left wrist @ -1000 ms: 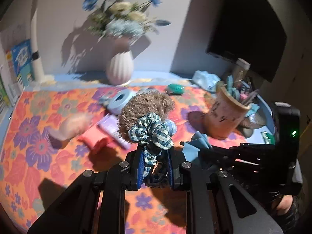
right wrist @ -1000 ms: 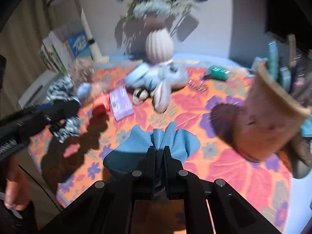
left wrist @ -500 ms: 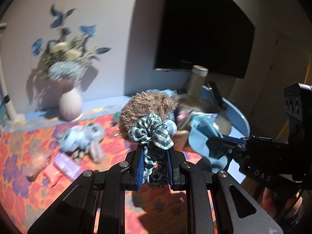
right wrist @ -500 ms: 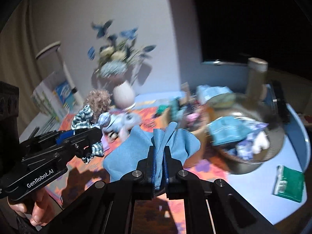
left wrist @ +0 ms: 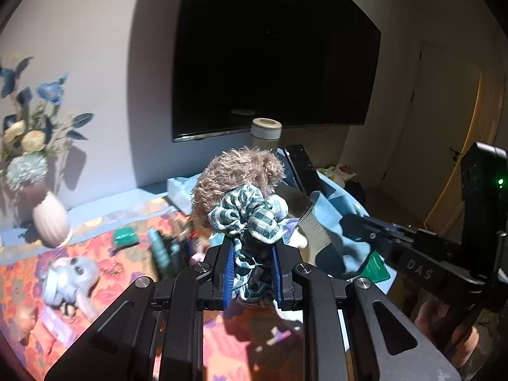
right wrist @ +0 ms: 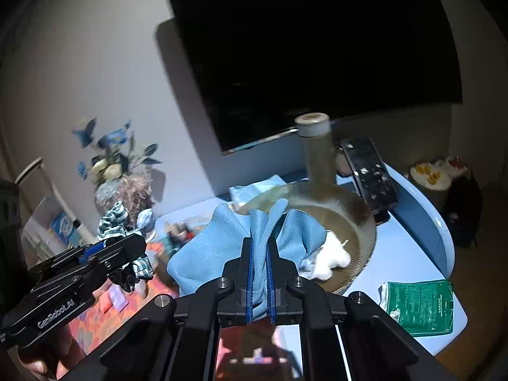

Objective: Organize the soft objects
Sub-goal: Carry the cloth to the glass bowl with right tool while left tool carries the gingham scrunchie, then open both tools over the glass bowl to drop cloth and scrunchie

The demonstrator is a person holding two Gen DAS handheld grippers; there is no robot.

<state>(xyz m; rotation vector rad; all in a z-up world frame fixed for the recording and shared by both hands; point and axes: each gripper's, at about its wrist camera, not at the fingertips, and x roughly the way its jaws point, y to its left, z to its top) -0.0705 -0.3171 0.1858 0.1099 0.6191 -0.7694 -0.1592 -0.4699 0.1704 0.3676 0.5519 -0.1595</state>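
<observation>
Sunlit table (right wrist: 412,247) under a dark wall screen; we carried both loads above it. Left hand-held gripper (left wrist: 252,273) was clamped on the plaid scrunchie (left wrist: 246,219) of a brown plush toy (left wrist: 238,174); right hand-held gripper (right wrist: 260,279) pinched a blue cloth (right wrist: 219,244) over the round basket (right wrist: 362,222). Risks we judged: plush dangling by its scrunchie could slip free; cloth could snag the tall bottle (right wrist: 317,155) and topple it.

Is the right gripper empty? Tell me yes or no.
No, the right gripper is shut on a blue cloth that bunches out above its closed fingers.
</observation>
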